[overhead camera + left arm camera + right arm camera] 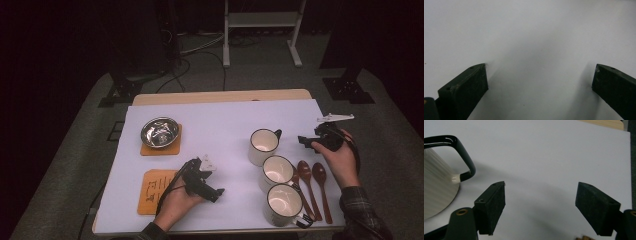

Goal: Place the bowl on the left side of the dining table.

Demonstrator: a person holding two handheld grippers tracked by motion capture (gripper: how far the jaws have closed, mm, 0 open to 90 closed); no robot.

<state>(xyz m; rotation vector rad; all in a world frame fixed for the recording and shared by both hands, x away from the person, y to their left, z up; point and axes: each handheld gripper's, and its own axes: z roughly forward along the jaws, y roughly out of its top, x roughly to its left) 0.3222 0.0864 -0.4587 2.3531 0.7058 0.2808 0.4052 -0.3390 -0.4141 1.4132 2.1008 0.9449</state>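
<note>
Right gripper (306, 141): jaws spread, nothing between, just beside the far mug's (262, 146) black handle (465, 152). Left gripper (216, 192): jaws spread over bare counter (220, 125). Spoons (312, 180), probably wooden, lie beside the near mugs.

In the right gripper view, the nearest mug (436, 190) is cut off by the left edge; only part of its wall and its black handle (461, 152) show. At the bottom edge a small brown fragment (584, 237) is too cropped to identify. In the high view, the marks on the near orange mat (155, 192) are too small to read, and the left hand (175, 205) covers its right corner. The front mug's handle (303, 220) meets the spoon (306, 187) tips indistinctly. The bowl's contents (160, 132) cannot be told.
</note>
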